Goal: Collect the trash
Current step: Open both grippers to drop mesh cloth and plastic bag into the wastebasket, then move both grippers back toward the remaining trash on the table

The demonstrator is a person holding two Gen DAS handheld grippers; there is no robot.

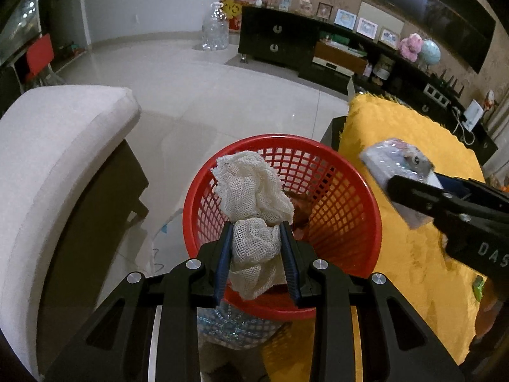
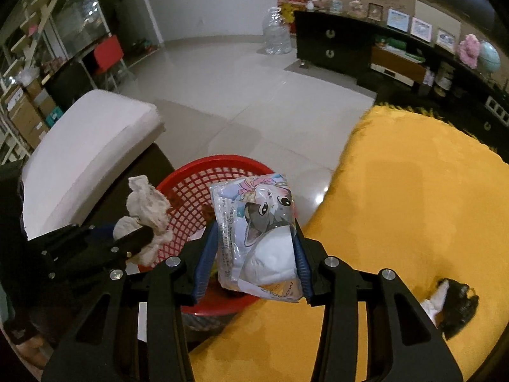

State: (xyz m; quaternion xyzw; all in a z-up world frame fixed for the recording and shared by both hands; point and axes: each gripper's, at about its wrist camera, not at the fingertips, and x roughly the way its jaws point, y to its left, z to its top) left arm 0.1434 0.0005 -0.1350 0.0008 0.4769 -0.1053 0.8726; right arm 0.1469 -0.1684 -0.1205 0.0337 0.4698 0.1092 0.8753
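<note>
A red mesh basket [image 1: 280, 139] stands on the floor between a sofa and a yellow-covered table. My left gripper [image 1: 257, 226] is shut on a crumpled white gauze cloth [image 1: 254, 187], held over the basket's near side. In the right wrist view the same cloth [image 2: 146, 203] hangs at the basket's left rim [image 2: 222, 160]. My right gripper [image 2: 253, 226] is shut on a clear plastic packet [image 2: 254, 213] printed with a cartoon cat, above the basket's right edge. From the left wrist view the packet [image 1: 391, 159] sits over the yellow cover. Brownish trash [image 1: 302, 210] lies inside the basket.
A white sofa cushion [image 1: 63, 146] lies left of the basket. The yellow furry cover [image 2: 413, 191] fills the right side, with a black and white crumpled item [image 2: 455, 302] and a small green piece [image 1: 478, 286] on it. Tiled floor [image 1: 222, 95] lies beyond, then a dark cabinet [image 1: 273, 41].
</note>
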